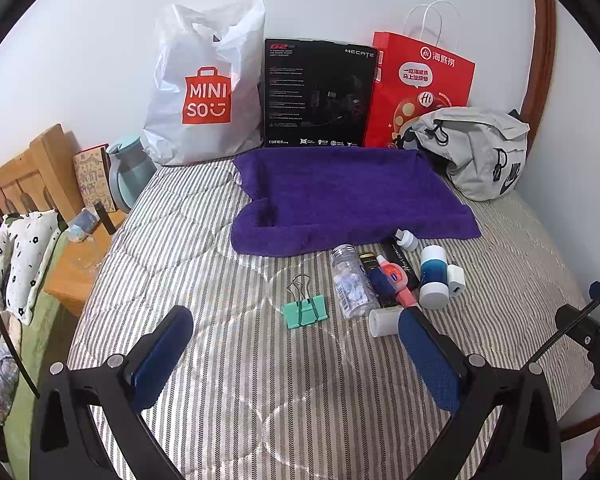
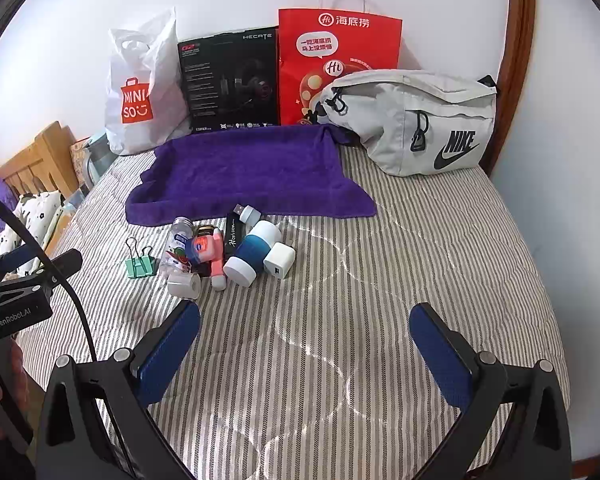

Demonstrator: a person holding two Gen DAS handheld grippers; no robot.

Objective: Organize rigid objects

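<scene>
A bed with a grey-and-white striped quilt fills both views, pushed against a white wall. Along that wall stand a white Miniso plastic bag, a black Hecate headset box and a red paper bag with white cord handles; a grey Nike waist bag lies at the right, partly in front of the red bag. A purple towel is spread flat on the quilt in front of the box.

Just in front of the towel's near edge sits a tight cluster of small rigid things (several touching or overlapping): a clear plastic bottle lying on its side, a coral-pink tube, a black stick lettered "Horizon", a blue-and-white cylinder, a white USB charger cube, a small white roll and, at the far end, a white USB adapter. A mint-green binder clip lies a little apart on the left of the cluster.

The left gripper hangs above the quilt near the clip, jaws spread wide with nothing between them. The right gripper is over bare quilt to the right of the cluster, likewise wide apart and holding nothing. A wooden nightstand stands beside the bed at left.
</scene>
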